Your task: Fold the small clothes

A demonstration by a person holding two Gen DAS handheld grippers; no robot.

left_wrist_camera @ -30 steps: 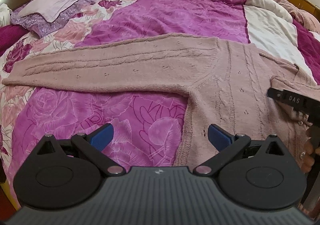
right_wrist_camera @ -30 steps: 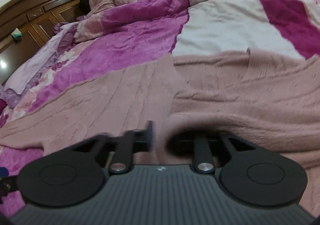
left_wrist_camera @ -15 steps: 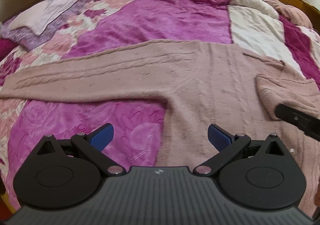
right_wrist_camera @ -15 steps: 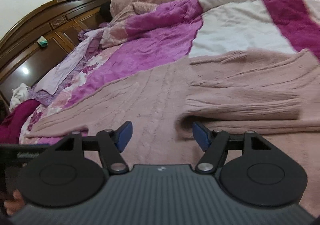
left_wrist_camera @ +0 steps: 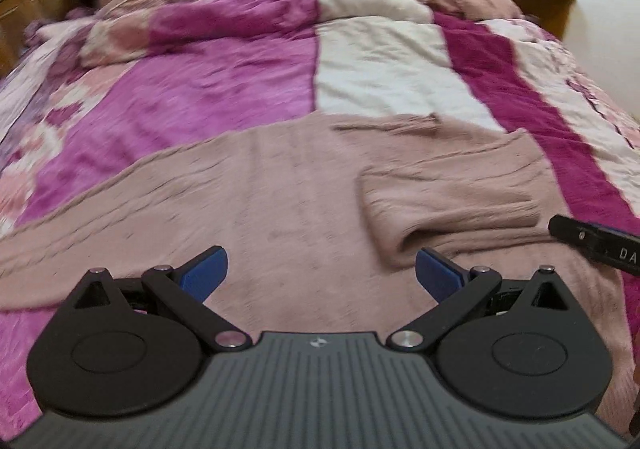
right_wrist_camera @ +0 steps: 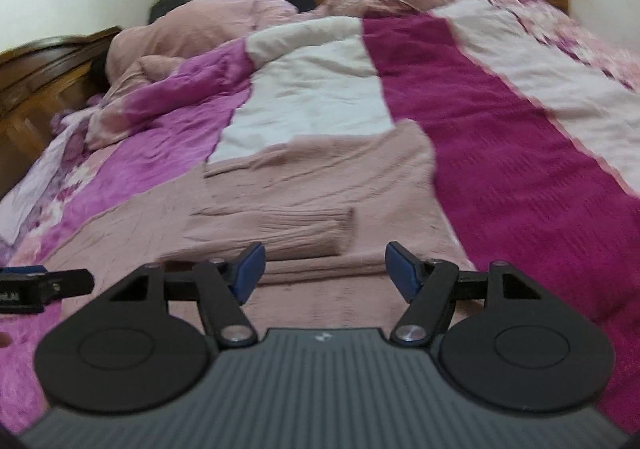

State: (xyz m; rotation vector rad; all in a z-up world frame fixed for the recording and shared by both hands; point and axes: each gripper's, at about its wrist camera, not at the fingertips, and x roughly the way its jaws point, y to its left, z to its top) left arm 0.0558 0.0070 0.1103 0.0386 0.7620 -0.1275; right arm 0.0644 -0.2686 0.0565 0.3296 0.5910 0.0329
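Both sets of fingers stand apart with nothing between them: my left gripper and my right gripper hover over the pink knit sweater, spread flat on the quilt. One sleeve already lies folded across the body; the other sleeve lies stretched out. I judge that sleeve comes next, pinched near its far end.
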